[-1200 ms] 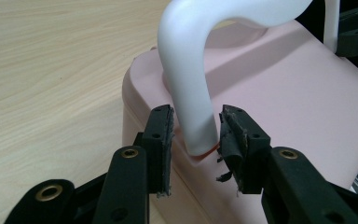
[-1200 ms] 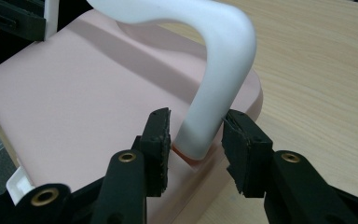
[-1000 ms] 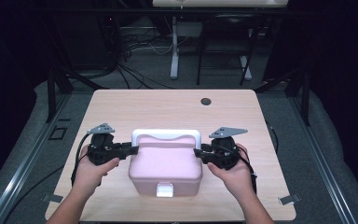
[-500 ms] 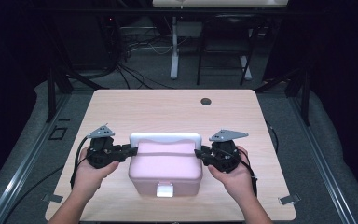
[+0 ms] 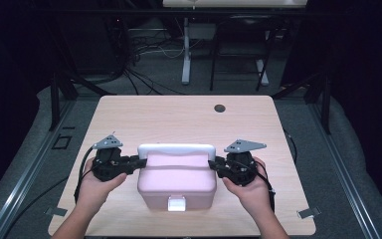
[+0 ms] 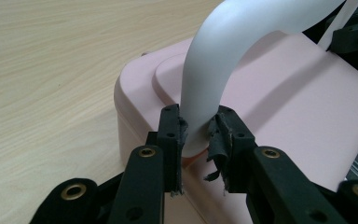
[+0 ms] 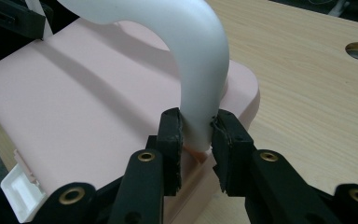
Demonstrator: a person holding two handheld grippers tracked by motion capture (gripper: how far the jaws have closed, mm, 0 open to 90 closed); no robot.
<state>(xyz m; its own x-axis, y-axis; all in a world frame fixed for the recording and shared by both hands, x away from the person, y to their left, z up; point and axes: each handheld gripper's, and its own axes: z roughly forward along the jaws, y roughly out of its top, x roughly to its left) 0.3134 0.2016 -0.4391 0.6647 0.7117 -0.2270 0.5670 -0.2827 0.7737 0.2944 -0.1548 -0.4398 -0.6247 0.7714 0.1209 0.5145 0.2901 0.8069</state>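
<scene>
Pink box (image 5: 176,183) sits at 6 o'clock on the table (image 5: 179,119). Left tool (image 5: 135,163) and right tool (image 5: 212,165), jaws just closing, each clench a foot of the white handle (image 5: 176,149). Grasp step; next: lift both evenly.

light: table (image 5: 189,117) evenly lit from above | surroundings: dark | shadows: soft | focus: high view soft, gripper views sharp | glare: none

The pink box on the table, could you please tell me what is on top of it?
A white handle arches over the pink box, and each gripper's fingers clamp one end of it. The lid is shut, so what is inside is hidden.
</scene>
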